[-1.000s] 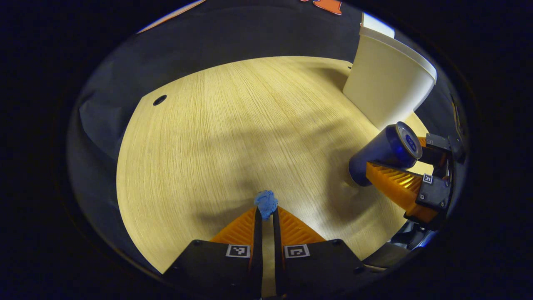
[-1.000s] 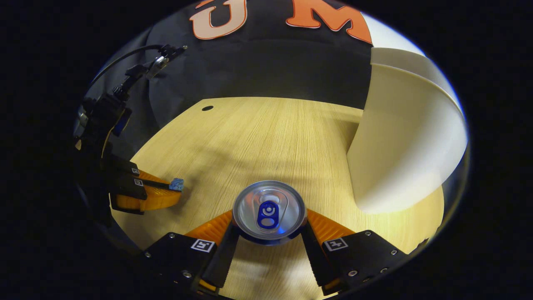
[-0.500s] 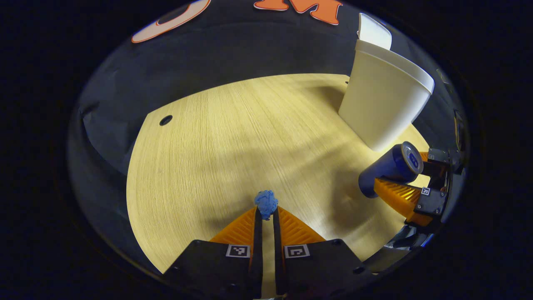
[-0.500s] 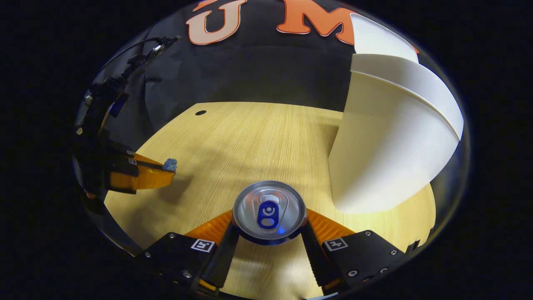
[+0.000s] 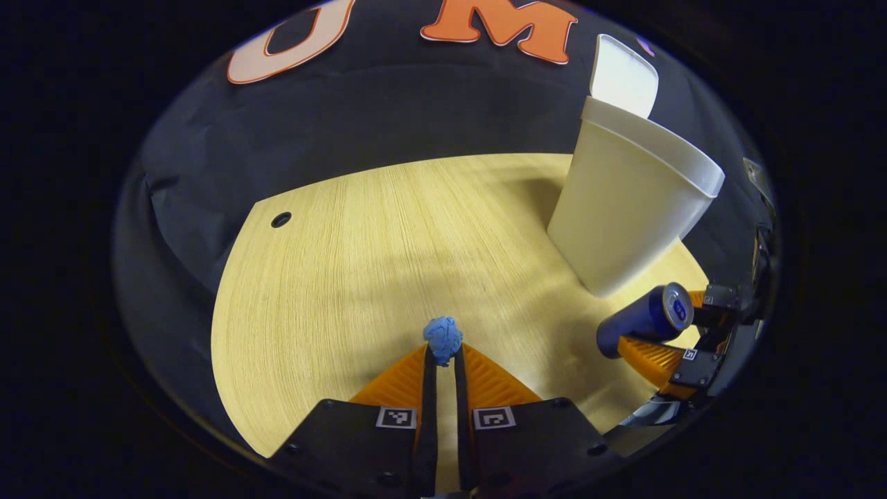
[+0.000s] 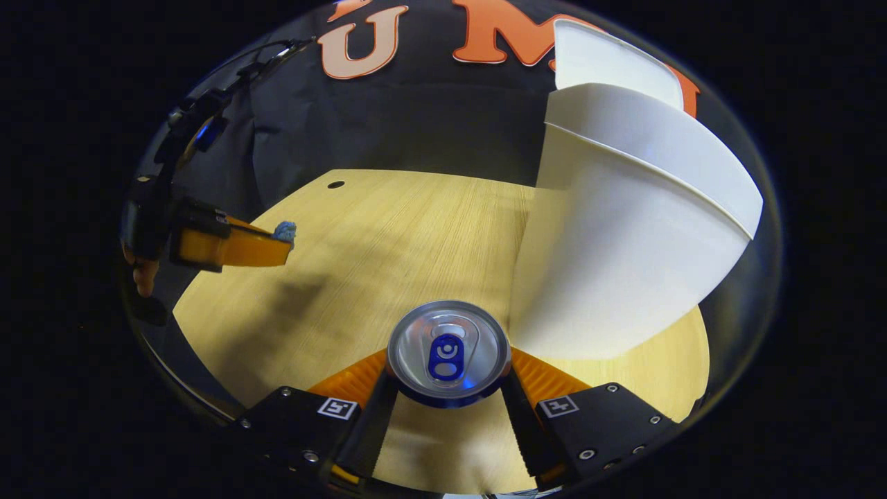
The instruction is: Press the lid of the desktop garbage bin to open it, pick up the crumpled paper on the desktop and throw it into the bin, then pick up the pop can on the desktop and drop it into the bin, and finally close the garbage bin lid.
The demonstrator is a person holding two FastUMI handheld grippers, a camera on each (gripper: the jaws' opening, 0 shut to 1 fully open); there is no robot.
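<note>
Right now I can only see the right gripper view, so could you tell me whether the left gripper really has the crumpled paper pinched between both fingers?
Observer: Yes. In the left gripper view, both fingers of the left gripper press on the small blue crumpled paper at their tips.
Operator: Thank you. I see just the pop can's top; how does its body sit?
Observer: Seen from the side, the dark blue pop can is tilted in the right gripper. It is beside the bin and lower than its rim.
</note>
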